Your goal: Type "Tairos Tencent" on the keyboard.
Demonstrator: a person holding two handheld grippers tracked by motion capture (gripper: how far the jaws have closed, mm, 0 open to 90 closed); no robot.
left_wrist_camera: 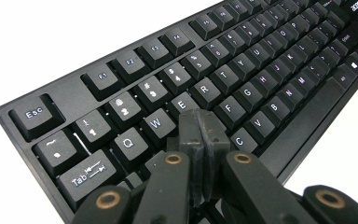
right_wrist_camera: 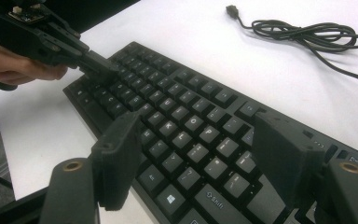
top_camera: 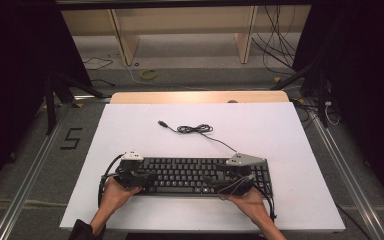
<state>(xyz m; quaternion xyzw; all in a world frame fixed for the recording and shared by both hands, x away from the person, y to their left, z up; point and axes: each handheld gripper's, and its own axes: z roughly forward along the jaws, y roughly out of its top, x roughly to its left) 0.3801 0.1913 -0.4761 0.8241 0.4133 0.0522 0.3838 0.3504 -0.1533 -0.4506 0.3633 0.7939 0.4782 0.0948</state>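
A black keyboard (top_camera: 190, 175) lies near the front of the white board (top_camera: 260, 125). Its cable (top_camera: 195, 129) is coiled behind it and ends in a loose USB plug (top_camera: 163, 123). My left gripper (top_camera: 147, 177) is over the keyboard's left end. Its jaws are pressed together with nothing between them, and the tips (left_wrist_camera: 201, 123) rest on the keys (left_wrist_camera: 223, 93) near E and D. My right gripper (top_camera: 222, 181) hovers over the right part of the keyboard (right_wrist_camera: 186, 121), jaws wide open above the keys (right_wrist_camera: 200, 154). The left gripper (right_wrist_camera: 98, 65) also appears in the right gripper view, as does the cable (right_wrist_camera: 307, 35).
A wooden tabletop edge (top_camera: 200, 97) shows behind the white board. Farther back stand a wooden shelf frame (top_camera: 125, 40) and loose floor cables (top_camera: 275, 50). Dark stand legs (top_camera: 55, 95) flank the table. A "5" marker (top_camera: 71, 138) lies at the left.
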